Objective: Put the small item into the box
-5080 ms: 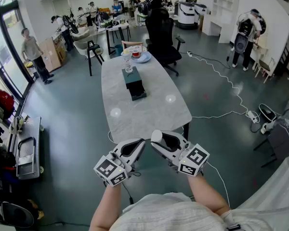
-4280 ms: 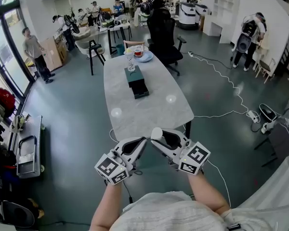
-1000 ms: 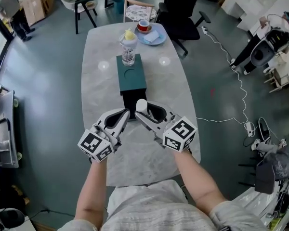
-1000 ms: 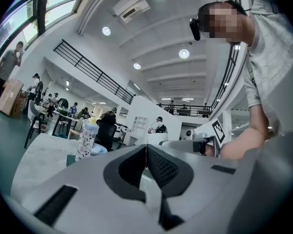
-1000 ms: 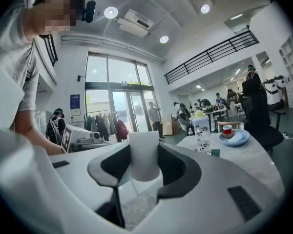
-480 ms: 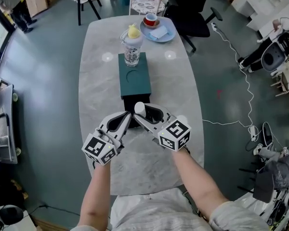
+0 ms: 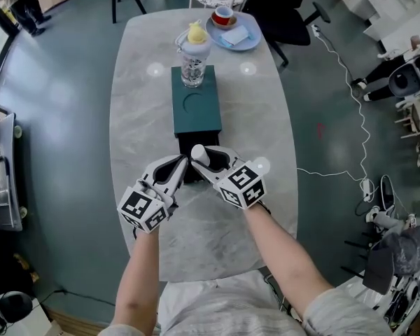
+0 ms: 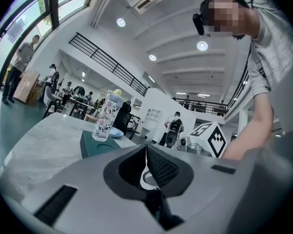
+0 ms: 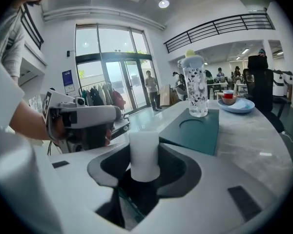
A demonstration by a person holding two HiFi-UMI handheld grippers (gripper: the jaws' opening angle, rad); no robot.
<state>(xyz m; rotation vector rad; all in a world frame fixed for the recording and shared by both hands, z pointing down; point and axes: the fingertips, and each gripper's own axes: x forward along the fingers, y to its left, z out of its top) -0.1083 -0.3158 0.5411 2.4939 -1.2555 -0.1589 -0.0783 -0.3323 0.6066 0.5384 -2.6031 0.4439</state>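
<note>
A small white cylinder [image 7: 198,153] stands upright between the jaws of my right gripper [image 7: 204,161], which is shut on it; the right gripper view shows the same cylinder [image 9: 144,155] held in the gripper [image 9: 144,165]. The teal box [image 7: 197,108] lies lengthwise on the marble table [image 7: 136,110], its black open drawer [image 7: 187,143] facing me. The cylinder hangs over that drawer's near end. My left gripper [image 7: 181,165] is shut and empty just left of the right one, its tips together in its own view [image 8: 146,149].
A clear patterned bottle [image 7: 194,57] with a yellow top stands on the box's far end. Behind it are a blue plate [image 7: 243,39] and a red cup [image 7: 223,15]. A black office chair [image 7: 294,5] stands past the table; cables [image 7: 350,96] run across the floor on the right.
The person has come from beyond the table's end up to it. Both grippers moved forward over the tabletop to the box's open drawer; the right one kept the white cylinder.
</note>
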